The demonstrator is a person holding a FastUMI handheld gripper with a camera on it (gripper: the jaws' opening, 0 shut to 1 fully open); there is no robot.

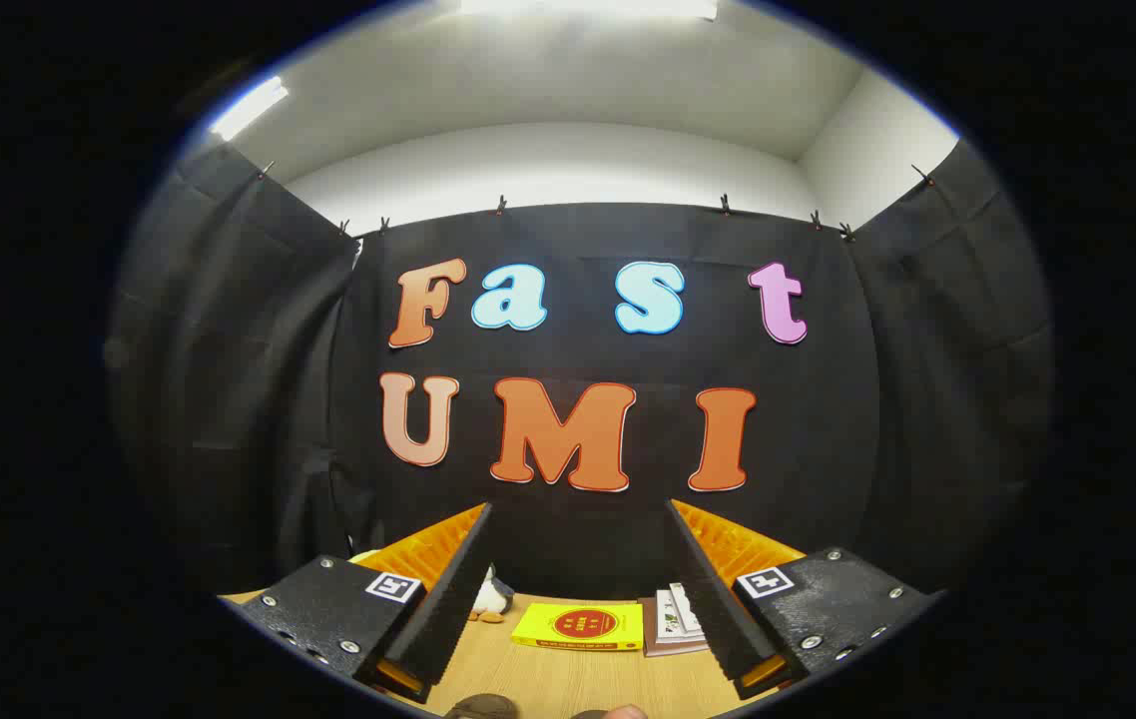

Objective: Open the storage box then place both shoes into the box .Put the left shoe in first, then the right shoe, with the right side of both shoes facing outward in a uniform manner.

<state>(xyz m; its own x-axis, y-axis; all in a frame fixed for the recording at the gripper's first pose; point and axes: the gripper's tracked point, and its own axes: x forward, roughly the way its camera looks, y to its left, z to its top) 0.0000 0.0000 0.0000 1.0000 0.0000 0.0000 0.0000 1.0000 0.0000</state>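
Holding level and aimed at the booth's back wall, the gripper (578,599) has its two fingers spread wide apart with nothing between them. Below and ahead of the fingers lies the wooden worktop (568,679). Toward its far edge sit a yellow box with a red round mark (578,626), a small stack of booklets (676,621) just beside it, and a small white plush toy (490,597) partly hidden behind the left finger. At the near edge of the worktop, two dark rounded shapes (480,707) peek up; they may be the toes of the shoes, but too little shows to be sure. Where the storage box stands cannot be told from this view.

The main risk is the aim: with the gripper pointing at the wall rather than down, any descent begins almost blind, and the fingers could bump the shoes or knock the clutter at the far edge. Mistaking the yellow box for the storage box would also waste the approach. Shoe order and facing cannot yet be checked, so picking the wrong shoe first is a real hazard.
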